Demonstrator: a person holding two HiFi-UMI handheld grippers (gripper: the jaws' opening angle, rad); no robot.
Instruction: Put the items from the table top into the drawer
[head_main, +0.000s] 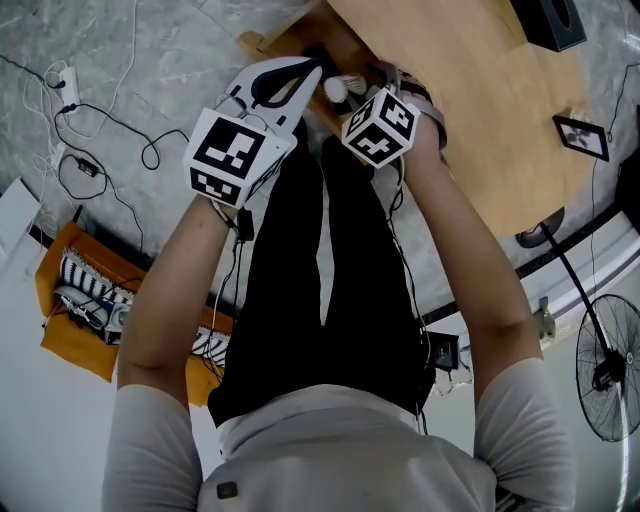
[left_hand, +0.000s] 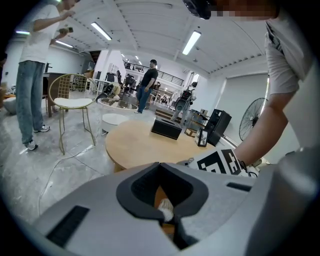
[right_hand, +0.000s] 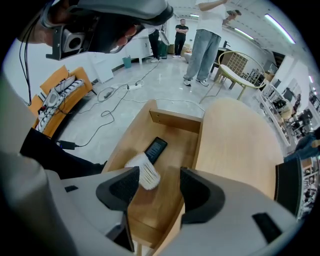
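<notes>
Head view looks steeply down past the person's arms, and the two marker cubes and the grippers cover most of the open drawer (head_main: 268, 40) that juts from the round wooden table (head_main: 480, 90). Only a pale blob of the white bundle (head_main: 337, 88) shows between them. Well away on the table top stand a black box (head_main: 552, 20) and a small picture frame (head_main: 580, 136). A fan (head_main: 610, 370) and an orange mat (head_main: 65, 335) sit on the floor to either side. The right gripper view opens the drawer up: the right gripper (right_hand: 159, 175) has its jaws spread wide with nothing in them. Below, inside the drawer, the bundle is just beside a black phone (right_hand: 155, 149) and near that gripper's left-hand jaw. The bundle's long axis runs slantwise across the drawer, ribbed end toward the camera (it is blurred, possibly a pack of cotton swabs). The phone lies lengthwise, pointing at the drawer's far wall. The left gripper (left_hand: 160, 166) has its jaw tips closed together, gripping nothing as far as I can tell. In its own view the jaws block nearly everything below, leaving only wood and a sliver of the bundle visible through the loop between them.
</notes>
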